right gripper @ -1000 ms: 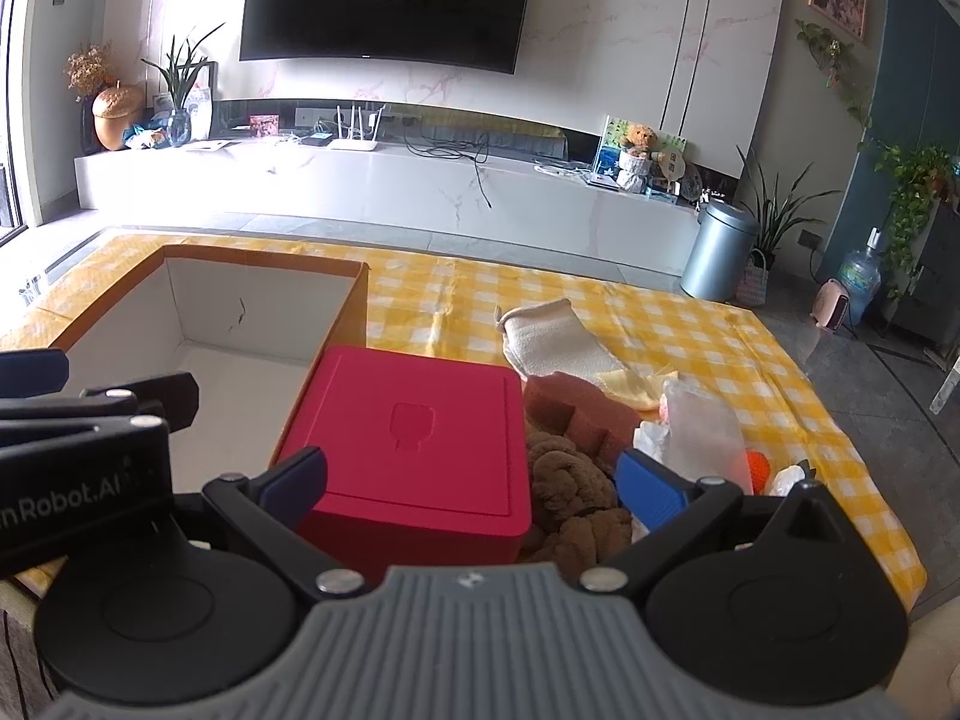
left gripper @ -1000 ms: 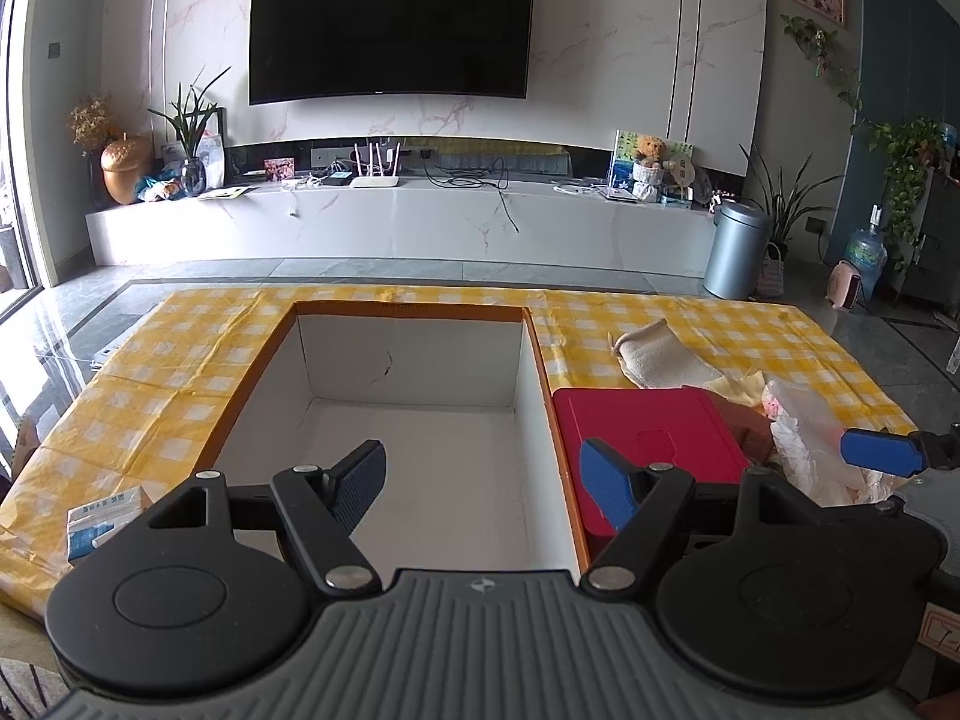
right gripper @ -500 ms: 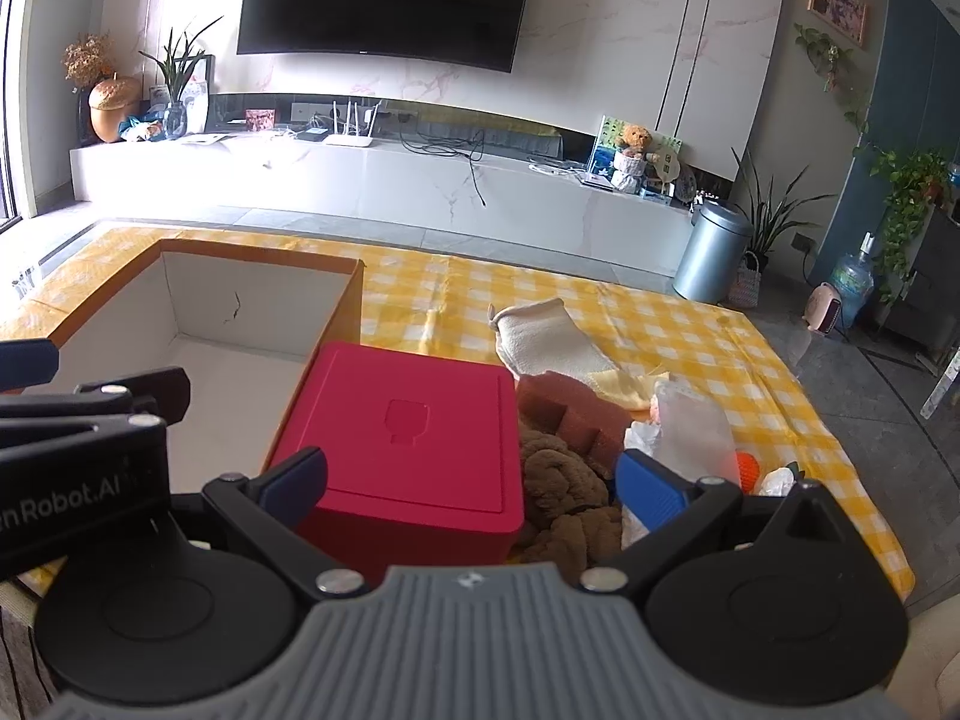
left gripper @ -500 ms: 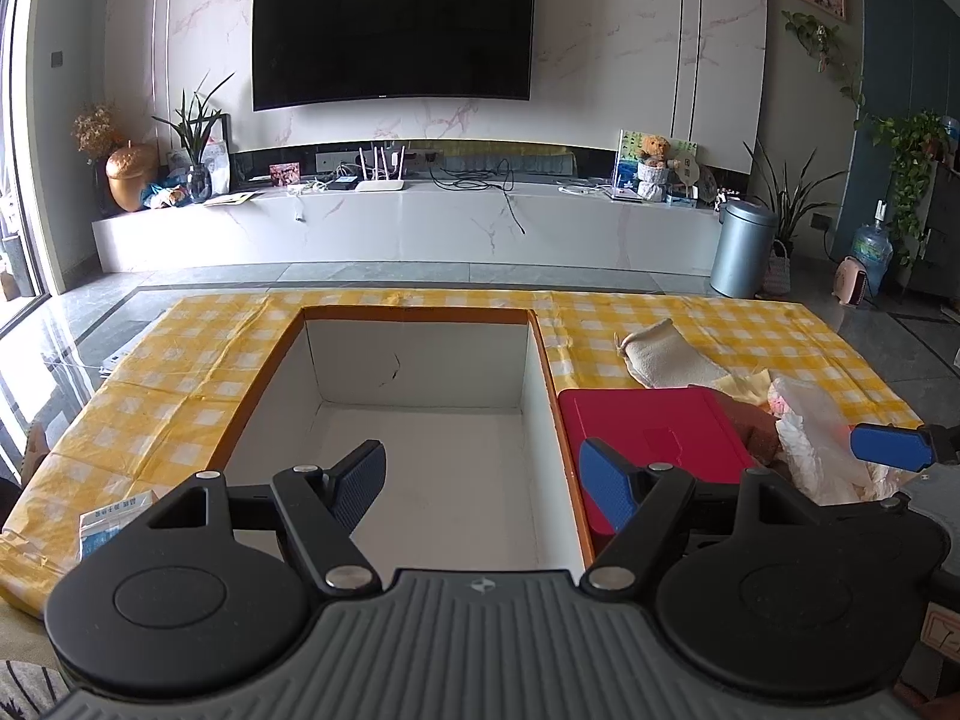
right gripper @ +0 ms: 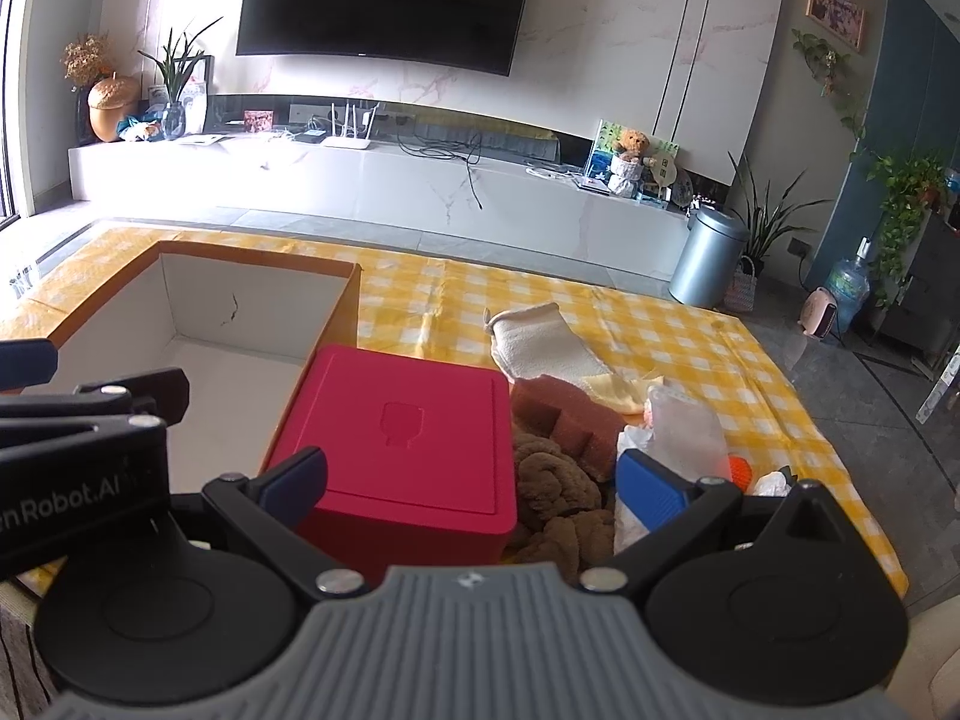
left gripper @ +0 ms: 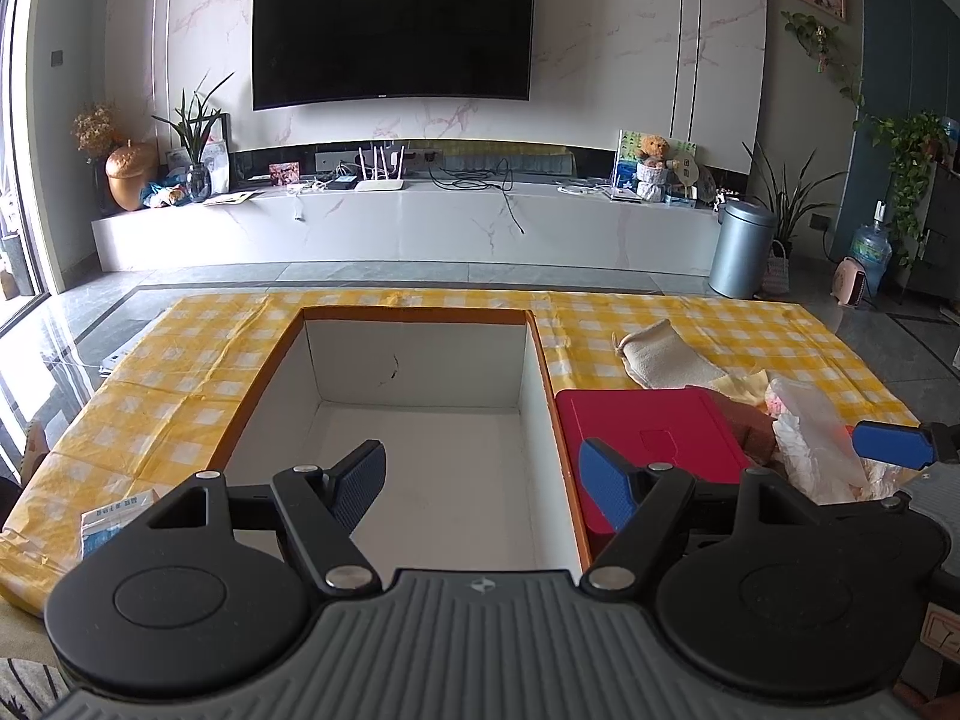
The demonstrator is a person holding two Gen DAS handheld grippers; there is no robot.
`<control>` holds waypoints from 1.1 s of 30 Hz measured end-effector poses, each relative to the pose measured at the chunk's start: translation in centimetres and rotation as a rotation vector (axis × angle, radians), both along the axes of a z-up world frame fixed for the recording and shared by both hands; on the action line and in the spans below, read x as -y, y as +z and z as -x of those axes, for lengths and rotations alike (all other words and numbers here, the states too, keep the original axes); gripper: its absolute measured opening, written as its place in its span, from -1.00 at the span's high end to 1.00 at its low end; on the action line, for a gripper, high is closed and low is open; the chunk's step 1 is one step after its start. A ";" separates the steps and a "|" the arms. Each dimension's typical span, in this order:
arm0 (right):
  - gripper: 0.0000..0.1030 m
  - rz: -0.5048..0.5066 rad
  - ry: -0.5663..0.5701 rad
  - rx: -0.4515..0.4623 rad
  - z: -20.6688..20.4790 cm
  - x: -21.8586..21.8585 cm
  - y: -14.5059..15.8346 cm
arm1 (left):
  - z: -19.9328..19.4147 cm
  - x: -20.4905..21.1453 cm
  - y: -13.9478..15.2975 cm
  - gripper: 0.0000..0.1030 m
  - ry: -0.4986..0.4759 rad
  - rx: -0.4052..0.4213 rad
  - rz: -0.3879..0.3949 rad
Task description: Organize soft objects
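An open cardboard box [left gripper: 420, 456] with a white inside sits on the yellow checked tablecloth [left gripper: 180, 372]. A closed red box [right gripper: 414, 438] stands to its right. Soft things are heaped right of the red box: a brown plush [right gripper: 564, 498], a brown sponge [right gripper: 564, 408], a cream cloth [right gripper: 540, 348], a yellow cloth [right gripper: 618, 393] and a clear plastic bag [right gripper: 684, 426]. My left gripper [left gripper: 483, 474] hangs open over the cardboard box's near end, holding nothing. Above the red box's near edge my right gripper [right gripper: 471, 480] is open, its fingers clear of the box.
A small blue and white packet [left gripper: 114, 516] lies near the table's front left corner. An orange item [right gripper: 741, 471] peeks out by the plastic bag. Beyond the table's far edge are grey floor, a metal bin [left gripper: 741, 249] and a white TV console [left gripper: 408, 228].
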State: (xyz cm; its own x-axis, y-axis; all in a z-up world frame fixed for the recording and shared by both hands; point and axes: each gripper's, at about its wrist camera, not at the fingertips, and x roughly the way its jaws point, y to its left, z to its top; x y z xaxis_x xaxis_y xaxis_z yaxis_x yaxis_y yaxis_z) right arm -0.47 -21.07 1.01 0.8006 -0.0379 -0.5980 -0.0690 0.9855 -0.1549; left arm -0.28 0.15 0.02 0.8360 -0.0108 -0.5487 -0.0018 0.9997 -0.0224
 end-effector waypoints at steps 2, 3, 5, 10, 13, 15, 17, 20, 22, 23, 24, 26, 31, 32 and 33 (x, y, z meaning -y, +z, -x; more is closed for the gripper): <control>-0.95 0.002 0.000 0.000 0.0 0.0 0.0 | 0.0 0.0 0.0 -0.68 -0.001 0.001 -0.001; -0.95 0.003 0.000 0.000 0.1 0.0 0.0 | 0.0 0.0 0.0 -0.68 -0.001 0.000 0.000; -0.95 0.002 0.000 0.000 0.0 0.0 0.0 | 0.0 0.0 0.0 -0.68 -0.001 0.000 0.001; -0.95 0.003 -0.001 -0.001 0.0 0.0 0.0 | 0.0 -0.1 0.0 -0.68 -0.001 -0.001 -0.002; -0.95 0.000 0.001 -0.003 0.1 0.0 0.0 | 0.0 -0.1 0.1 -0.68 -0.003 0.003 -0.004; -0.95 0.000 0.002 -0.006 0.1 0.0 0.0 | 0.3 0.1 0.1 -0.68 -0.005 0.020 -0.032; -0.95 0.014 0.007 -0.006 0.1 0.1 -0.1 | 0.6 0.6 0.2 -0.68 -0.017 0.051 -0.087; -0.95 0.021 0.021 -0.023 0.1 0.6 -0.3 | 1.0 1.5 0.4 -0.68 -0.067 0.066 -0.133; -0.95 0.018 0.013 -0.029 0.2 1.4 -0.2 | 1.1 1.6 0.7 -0.68 -0.112 0.061 -0.108; -0.95 0.015 0.009 -0.033 0.4 2.1 -0.2 | 1.2 1.7 0.8 -0.68 -0.122 0.061 -0.097; -0.95 0.013 0.003 -0.033 0.5 2.7 -0.1 | 1.3 1.8 0.9 -0.68 -0.129 0.064 -0.094; -0.95 0.006 -0.021 -0.029 0.9 4.4 0.1 | 1.5 2.2 1.1 -0.68 -0.138 0.079 -0.106; -0.95 -0.017 -0.097 -0.019 1.8 9.5 0.9 | 2.0 3.8 1.5 -0.69 -0.155 0.123 -0.165; -0.95 -0.013 -0.105 -0.034 1.8 10.5 1.0 | 2.1 4.1 1.5 -0.69 -0.171 0.126 -0.168; -0.95 -0.003 -0.120 -0.053 1.8 11.6 0.9 | 2.1 4.3 1.5 -0.69 -0.187 0.128 -0.167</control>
State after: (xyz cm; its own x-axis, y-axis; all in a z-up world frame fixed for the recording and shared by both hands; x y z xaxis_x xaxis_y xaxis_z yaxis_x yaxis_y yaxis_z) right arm -2.24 -32.69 1.88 0.7576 -0.1293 -0.6398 0.0412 0.9877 -0.1510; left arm -2.41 -4.15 1.56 0.8904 -0.0892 -0.4463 0.1751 0.9723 0.1549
